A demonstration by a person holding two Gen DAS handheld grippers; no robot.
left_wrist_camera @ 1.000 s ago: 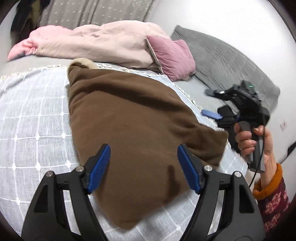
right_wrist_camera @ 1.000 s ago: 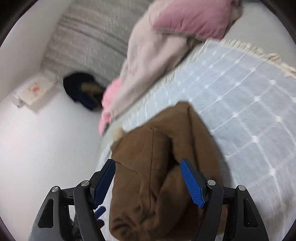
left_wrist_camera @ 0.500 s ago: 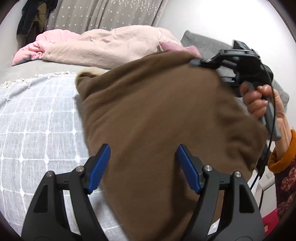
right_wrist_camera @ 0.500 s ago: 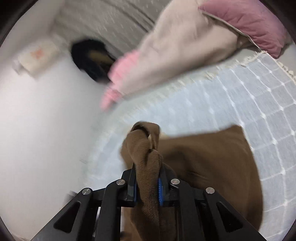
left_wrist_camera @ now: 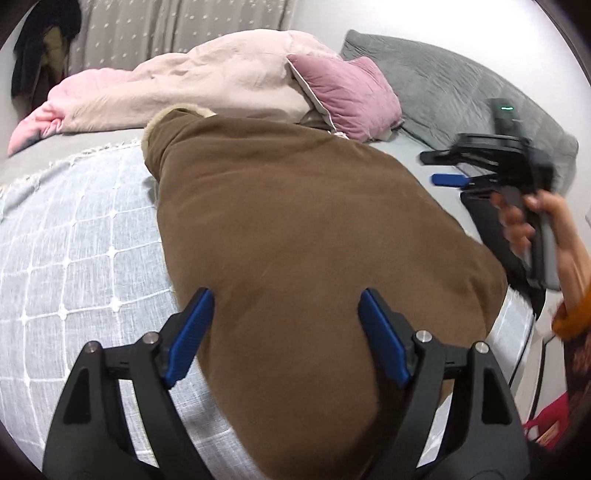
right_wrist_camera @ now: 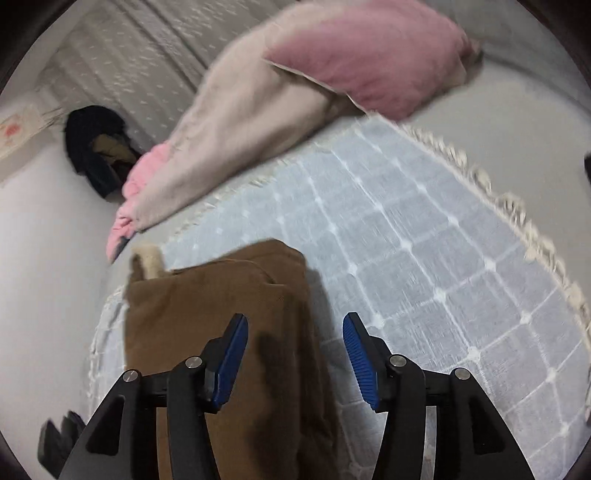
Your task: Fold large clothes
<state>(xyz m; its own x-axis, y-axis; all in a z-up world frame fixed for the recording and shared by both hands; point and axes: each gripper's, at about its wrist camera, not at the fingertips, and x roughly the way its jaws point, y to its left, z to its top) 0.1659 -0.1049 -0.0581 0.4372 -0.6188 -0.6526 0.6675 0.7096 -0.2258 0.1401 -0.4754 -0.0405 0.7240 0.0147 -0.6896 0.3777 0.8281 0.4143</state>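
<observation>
Left tongs (left_wrist_camera: 284,334) hover wide open and empty right over the brown garment (left_wrist_camera: 303,236), nearest of the two. The garment's long axis runs away up the checked throw (left_wrist_camera: 74,236) on the bed. Right tongs (right_wrist_camera: 293,354), just opening, hold nothing, off its right edge.

A home bedroom — bed (left_wrist_camera: 66,229), pink pillow (left_wrist_camera: 347,96), curtains (left_wrist_camera: 177,29).
</observation>
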